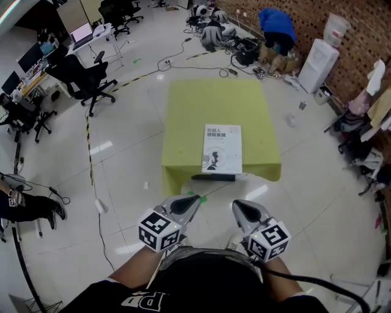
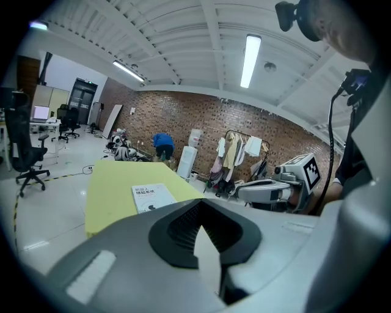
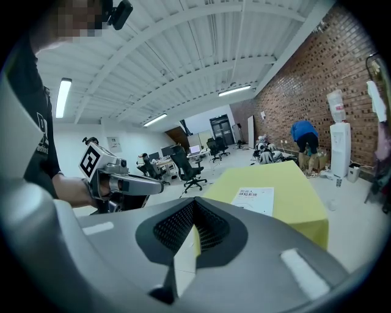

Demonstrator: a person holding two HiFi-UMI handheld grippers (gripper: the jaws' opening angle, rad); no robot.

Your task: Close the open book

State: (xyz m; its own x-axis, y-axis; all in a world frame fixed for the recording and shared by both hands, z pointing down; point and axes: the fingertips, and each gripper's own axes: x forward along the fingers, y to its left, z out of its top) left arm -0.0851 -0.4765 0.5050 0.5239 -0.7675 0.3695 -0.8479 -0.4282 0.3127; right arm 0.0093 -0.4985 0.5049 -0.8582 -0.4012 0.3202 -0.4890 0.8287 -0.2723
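Basically, left tongs (image 1: 190,200) and right tongs (image 1: 239,206) were both shut and empty, held close to the person's body, well apart from the table (image 1: 195,104). The book (image 1: 222,148) lay flat near the table's front edge, cover up. It looked closed, so nothing seemed left to do.

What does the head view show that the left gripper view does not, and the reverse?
Only the head view: the marker cube on the left gripper, and a dark flat thing at the near edge of the yellow table. Only the left gripper view: the ceiling lamp and the head camera. Both: the table, the book on it, and the right gripper.
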